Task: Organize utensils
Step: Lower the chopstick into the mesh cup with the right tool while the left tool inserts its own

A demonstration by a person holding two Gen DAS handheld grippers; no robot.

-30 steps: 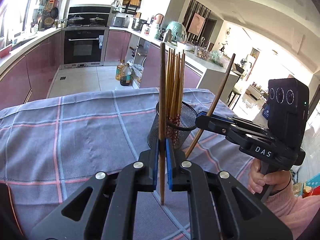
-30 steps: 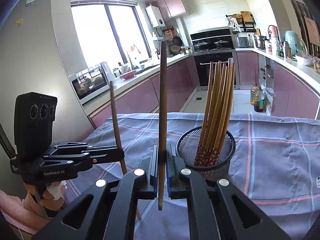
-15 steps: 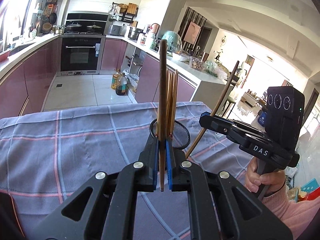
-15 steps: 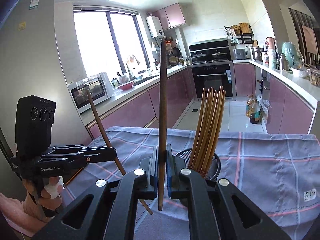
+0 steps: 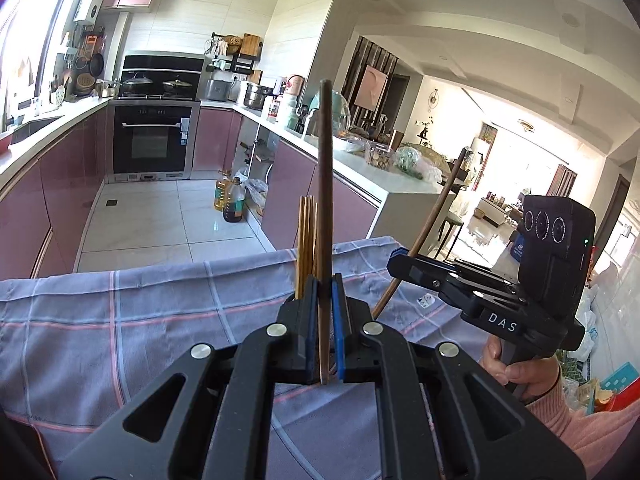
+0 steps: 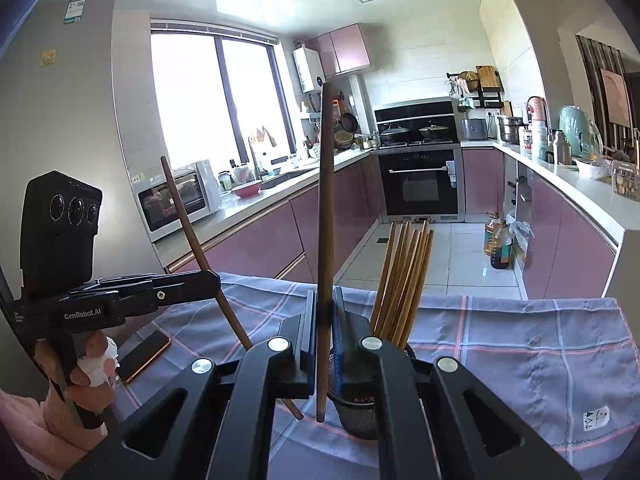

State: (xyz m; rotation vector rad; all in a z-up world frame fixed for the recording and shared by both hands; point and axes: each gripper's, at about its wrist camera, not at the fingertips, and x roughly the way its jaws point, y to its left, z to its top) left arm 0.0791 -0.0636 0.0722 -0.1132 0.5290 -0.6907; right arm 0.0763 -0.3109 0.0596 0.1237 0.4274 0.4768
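Two dark chopsticks are in play, one per claw! The left gripper (image 5: 325,332) is clamped on a dark chopstick (image 5: 326,200), upright between its blue pads, and the right gripper (image 6: 323,340) pinches its own chopstick (image 6: 326,208) the same way. Just beyond and right of the right claw sits the mesh holder (image 6: 356,412), packed with bamboo chopsticks (image 6: 404,280), on the checked cloth (image 6: 540,344). Looks like the carry-over step; next, each tip needs lining up above the holder's rim before letting go.
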